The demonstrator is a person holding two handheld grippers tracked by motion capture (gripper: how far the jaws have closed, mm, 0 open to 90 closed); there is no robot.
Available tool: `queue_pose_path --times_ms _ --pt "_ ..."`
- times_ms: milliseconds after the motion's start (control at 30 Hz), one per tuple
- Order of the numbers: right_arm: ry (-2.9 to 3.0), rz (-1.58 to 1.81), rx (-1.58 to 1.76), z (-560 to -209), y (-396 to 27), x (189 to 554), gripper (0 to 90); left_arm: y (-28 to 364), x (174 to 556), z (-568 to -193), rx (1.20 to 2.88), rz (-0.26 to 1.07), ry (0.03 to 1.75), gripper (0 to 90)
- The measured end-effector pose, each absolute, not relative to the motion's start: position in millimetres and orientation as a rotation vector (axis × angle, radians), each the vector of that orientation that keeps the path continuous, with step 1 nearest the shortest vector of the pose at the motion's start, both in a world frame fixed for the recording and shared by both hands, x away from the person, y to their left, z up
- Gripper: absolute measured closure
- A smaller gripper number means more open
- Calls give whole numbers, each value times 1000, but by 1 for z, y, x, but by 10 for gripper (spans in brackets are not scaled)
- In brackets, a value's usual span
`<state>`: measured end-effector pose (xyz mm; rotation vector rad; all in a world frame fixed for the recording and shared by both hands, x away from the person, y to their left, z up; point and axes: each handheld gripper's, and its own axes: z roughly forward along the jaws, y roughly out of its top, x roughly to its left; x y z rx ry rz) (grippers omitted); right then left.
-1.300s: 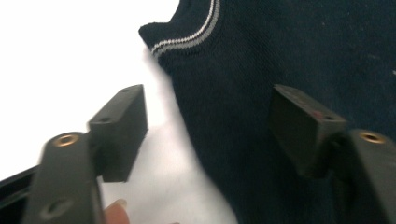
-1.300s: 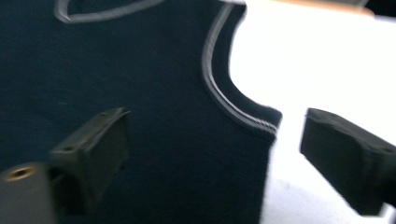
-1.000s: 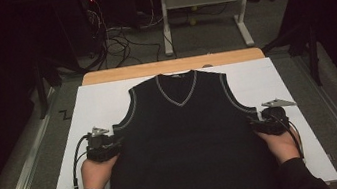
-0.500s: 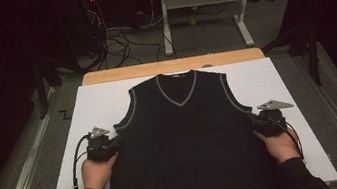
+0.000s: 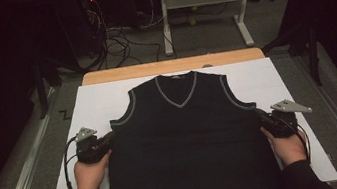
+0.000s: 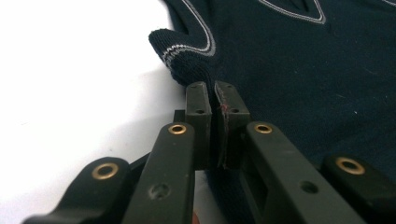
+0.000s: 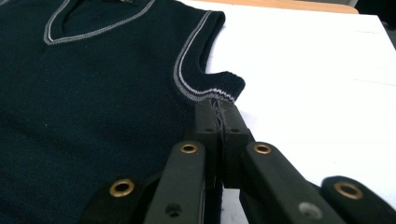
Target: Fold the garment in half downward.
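- The white sheet (image 5: 92, 106) covers the wooden table (image 5: 172, 66).
- A dark navy sleeveless V-neck sweater vest (image 5: 186, 142) lies flat on it, neck away from the person, grey trim at neck and armholes.
- The left gripper (image 6: 214, 100) is clamped on the vest's side edge just below the armhole.
- The right gripper (image 7: 218, 116) pinches the opposite edge likewise.

The right gripper (image 5: 267, 119) has edged slightly nearer the person.
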<state>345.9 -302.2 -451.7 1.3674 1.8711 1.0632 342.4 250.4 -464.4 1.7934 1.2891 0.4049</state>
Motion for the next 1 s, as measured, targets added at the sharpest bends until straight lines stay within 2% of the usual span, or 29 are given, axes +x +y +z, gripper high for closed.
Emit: queue_pose_path --times_ms 267,300,400,433,533,667,700,733,767,800,833,1000 --pt "1884 1073 1374 -452 -308 341 882 252 339 -466 1802 395 1283 817" --pt "1896 1054 1383 -454 -308 342 843 252 340 -467 1804 393 1287 817" --pt "1914 1024 1433 -461 -310 348 549 251 340 -469 1806 387 1296 816" --pt "1919 1019 1453 -463 -311 350 476 251 340 -469 1806 387 1294 816" --pt "1953 996 1520 -469 -313 356 407 252 341 -469 1807 387 1293 816" --pt "1996 936 1539 -473 -309 359 432 251 341 -469 1808 386 1294 816" --pt "2003 925 1534 -472 -308 359 469 251 341 -469 1807 386 1293 816" --pt "2040 945 1495 -471 -306 358 716 251 341 -469 1808 387 1292 816" --pt "2040 945 1495 -471 -306 358 716 251 341 -469 1810 388 1290 816" --pt "2053 942 1472 -471 -304 357 812 251 340 -469 1808 388 1290 816" --pt "2046 971 1431 -467 -303 354 864 251 340 -469 1807 388 1289 816" --pt "1946 1074 1363 -450 -308 340 877 252 330 -459 1786 388 1249 816"
